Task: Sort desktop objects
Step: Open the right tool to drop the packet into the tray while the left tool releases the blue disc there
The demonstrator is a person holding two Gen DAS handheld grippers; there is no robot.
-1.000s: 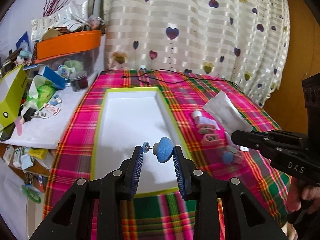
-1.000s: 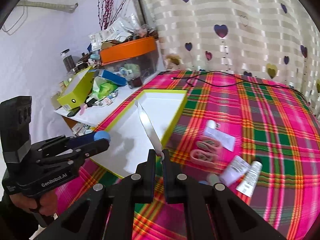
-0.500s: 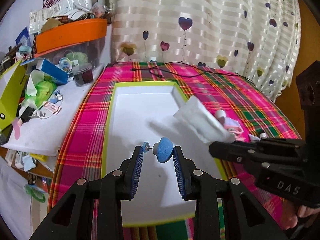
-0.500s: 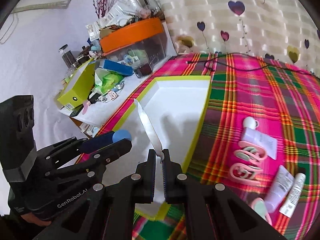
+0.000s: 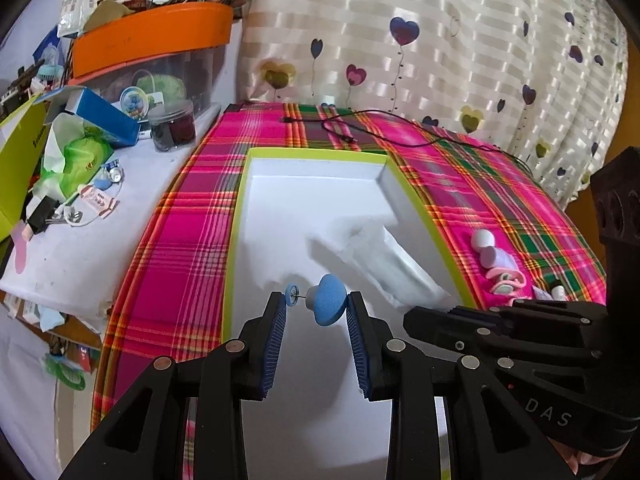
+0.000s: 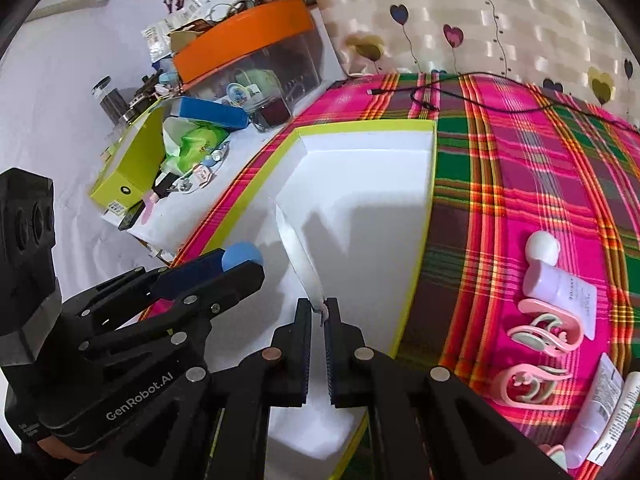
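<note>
My left gripper (image 5: 316, 304) is shut on a small blue mushroom-shaped piece (image 5: 328, 304) with a tiny disc on a pin, and hovers over the near half of the white tray with a lime-green rim (image 5: 232, 248). My right gripper (image 6: 320, 314) is shut on the edge of a flat white packet (image 6: 298, 256), which sticks forward over the tray (image 6: 416, 280). In the left wrist view the packet (image 5: 396, 268) hangs just right of the blue piece, with the right gripper (image 5: 424, 318) behind it. The right wrist view shows the left gripper (image 6: 236, 270) at the left, with the blue piece (image 6: 242, 254) in it.
On the plaid cloth right of the tray lie a lilac tube (image 6: 556, 284), pink hair clips (image 6: 544, 332) and white tubes (image 6: 600, 400). A black cable (image 6: 440, 96) runs along the far side. A cluttered white side table with an orange-lidded bin (image 5: 152, 40) stands at the left.
Both grippers have moved forward over the tray. The right gripper carried the white packet from above the plaid cloth leftward to above the tray, next to the blue piece.
</note>
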